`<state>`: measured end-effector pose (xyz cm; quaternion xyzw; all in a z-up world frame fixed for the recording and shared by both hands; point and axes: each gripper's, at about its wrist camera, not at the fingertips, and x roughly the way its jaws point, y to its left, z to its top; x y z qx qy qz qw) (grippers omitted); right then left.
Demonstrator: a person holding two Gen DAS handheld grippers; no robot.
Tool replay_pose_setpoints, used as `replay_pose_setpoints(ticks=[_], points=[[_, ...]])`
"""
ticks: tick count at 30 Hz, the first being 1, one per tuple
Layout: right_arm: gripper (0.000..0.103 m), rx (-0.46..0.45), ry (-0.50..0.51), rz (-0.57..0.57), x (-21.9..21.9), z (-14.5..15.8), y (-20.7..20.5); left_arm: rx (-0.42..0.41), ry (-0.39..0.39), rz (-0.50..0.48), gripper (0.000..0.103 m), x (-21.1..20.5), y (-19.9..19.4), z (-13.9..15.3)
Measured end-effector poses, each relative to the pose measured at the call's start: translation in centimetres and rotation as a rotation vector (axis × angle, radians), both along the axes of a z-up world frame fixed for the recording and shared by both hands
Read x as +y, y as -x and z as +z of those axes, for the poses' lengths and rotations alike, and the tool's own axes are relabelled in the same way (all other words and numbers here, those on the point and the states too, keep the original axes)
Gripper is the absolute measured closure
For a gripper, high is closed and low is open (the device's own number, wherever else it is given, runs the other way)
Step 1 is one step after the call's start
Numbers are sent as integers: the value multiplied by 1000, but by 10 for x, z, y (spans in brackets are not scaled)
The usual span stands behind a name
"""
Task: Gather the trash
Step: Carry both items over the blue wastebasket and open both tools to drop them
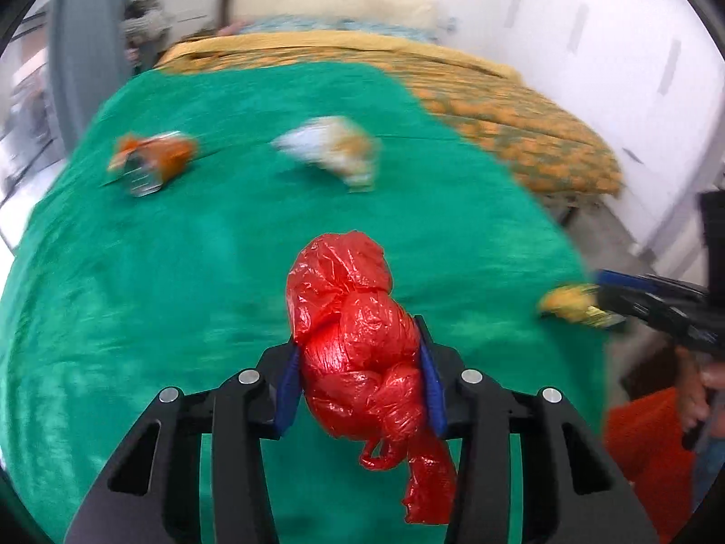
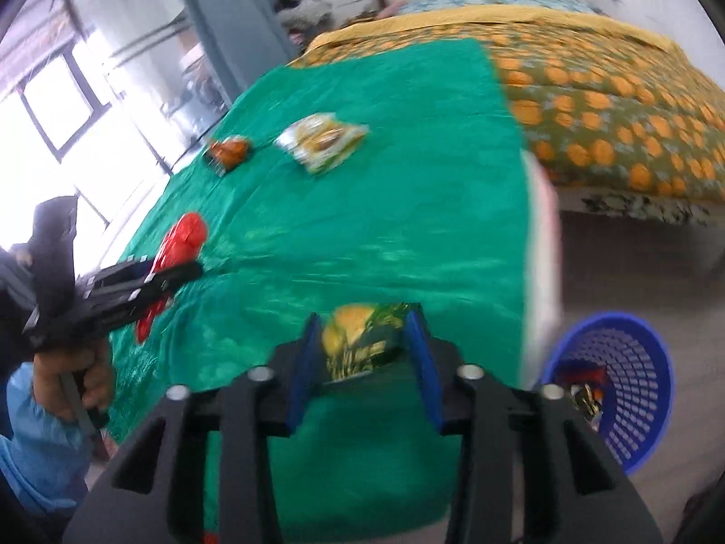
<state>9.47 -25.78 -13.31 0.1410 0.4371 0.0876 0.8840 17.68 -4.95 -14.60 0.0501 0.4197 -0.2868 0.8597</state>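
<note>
A crumpled red plastic bag [image 1: 344, 281] is pinched between the blue pads of my left gripper [image 1: 360, 353], lifted above the green cloth [image 1: 158, 272]. My right gripper [image 2: 364, 322] is shut on a yellow-and-green snack wrapper [image 2: 362, 344] near the cloth's right edge. Two more pieces lie farther back on the cloth: an orange wrapper [image 1: 154, 156] and a white-and-yellow snack packet [image 1: 331, 145]. The right wrist view shows the left gripper [image 2: 181, 267] with the red bag [image 2: 183, 238] at the left. Both views are blurred.
A blue mesh basket [image 2: 634, 385] stands on the floor at the lower right, with some wrappers inside. The green cloth covers the near end of a bed with an orange-patterned quilt [image 2: 611, 113]. Windows and a grey curtain are on the left.
</note>
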Motion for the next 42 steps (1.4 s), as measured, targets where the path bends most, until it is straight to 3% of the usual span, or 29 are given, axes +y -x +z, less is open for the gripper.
replay_pose_setpoints(ticks=[3, 6, 8, 10, 11, 12, 15, 19, 20, 21, 23, 27, 33, 38, 42], points=[[73, 30, -31, -30, -28, -9, 2, -23, -9, -56, 60, -45, 15, 2], [72, 56, -83, 22, -32, -22, -2, 16, 21, -52, 60, -67, 13, -6], [72, 61, -41, 47, -25, -22, -3, 25, 21, -29, 60, -69, 10, -9], [49, 35, -12, 81, -16, -16, -3, 22, 18, -18, 60, -64, 9, -6], [25, 25, 13, 84, -13, -12, -2, 15, 4, -13, 60, -62, 10, -5], [23, 11, 33, 85, -11, -9, 0, 7, -7, -10, 60, -58, 11, -3], [27, 35, 104, 129, 1, -12, -6, 2, -24, -2, 60, -53, 10, -1], [39, 61, 171, 202, 22, -22, -8, -12, -45, -1, 60, -53, 14, -2], [48, 69, 194, 205, 25, -25, -10, -10, -51, -5, 60, -56, 15, -4], [65, 81, 225, 194, 27, -29, -11, -9, -59, -10, 60, -59, 17, -5], [70, 80, 213, 163, 20, -29, -9, -13, -72, -25, 60, -64, 21, -8], [71, 23, 176, 93, -4, -11, 3, -8, -69, -82, 60, -86, 35, -7], [71, 2, 139, -107, -99, 7, 25, 31, -8, -255, 60, -161, 71, 3], [71, 66, 86, -275, -190, -24, 42, 76, -6, -373, 60, -247, 95, -8], [71, 116, 16, -365, -239, -62, 49, 165, -40, -383, 60, -308, 89, -51]])
